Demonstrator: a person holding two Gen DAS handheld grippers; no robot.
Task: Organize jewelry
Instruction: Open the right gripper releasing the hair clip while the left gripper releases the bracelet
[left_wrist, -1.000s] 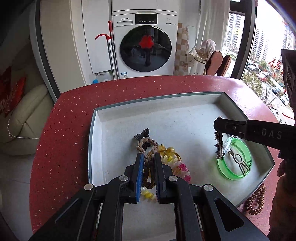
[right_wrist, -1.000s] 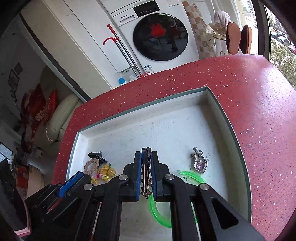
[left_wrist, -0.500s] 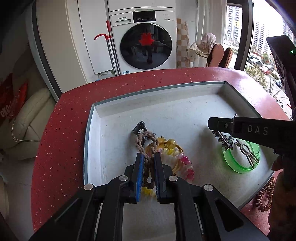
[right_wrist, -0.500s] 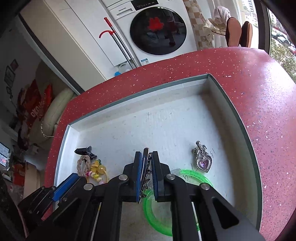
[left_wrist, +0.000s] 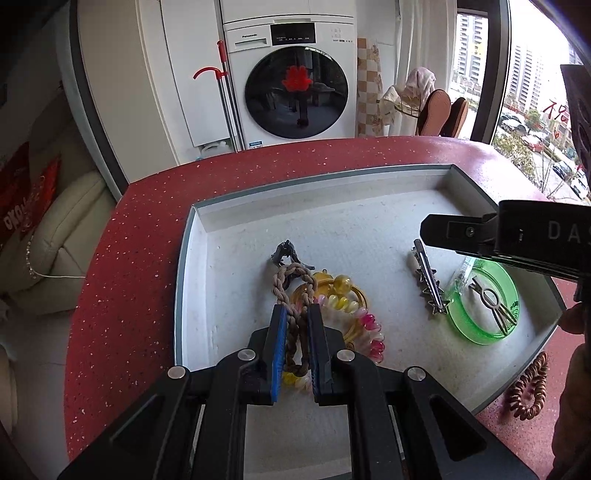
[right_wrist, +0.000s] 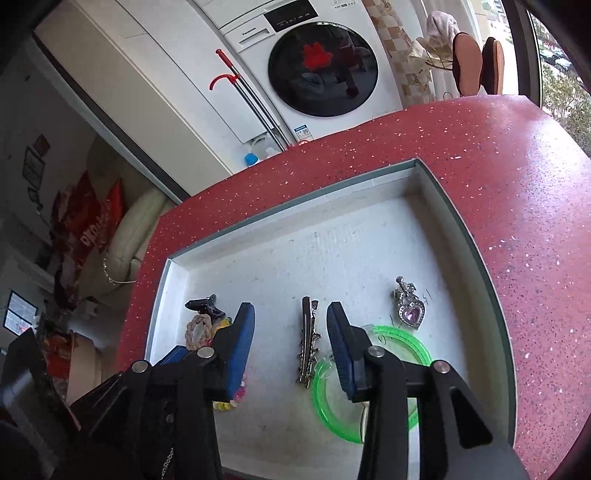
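Note:
My left gripper (left_wrist: 295, 314) is shut on a braided tan rope bracelet (left_wrist: 291, 284) with a dark clasp; the bracelet lies over a yellow and pink bead bracelet (left_wrist: 351, 310) in the white tray (left_wrist: 314, 192). My right gripper (right_wrist: 291, 317) is open above a silver star hair clip (right_wrist: 308, 343) that lies flat on the tray floor. The clip also shows in the left wrist view (left_wrist: 428, 280), beside a green bangle (left_wrist: 484, 306). A purple heart pendant (right_wrist: 410, 310) lies right of the clip.
The tray (right_wrist: 461, 229) sits on a red speckled counter (right_wrist: 535, 221). A brown coil hair tie (left_wrist: 528, 387) lies on the counter outside the tray's right corner. A silver charm (left_wrist: 493, 301) lies inside the green bangle (right_wrist: 369, 384). A washing machine (left_wrist: 291, 81) stands behind.
My right gripper has opened and let go of the silver hair clip, which now lies on the tray floor. My left gripper stays shut on the rope bracelet.

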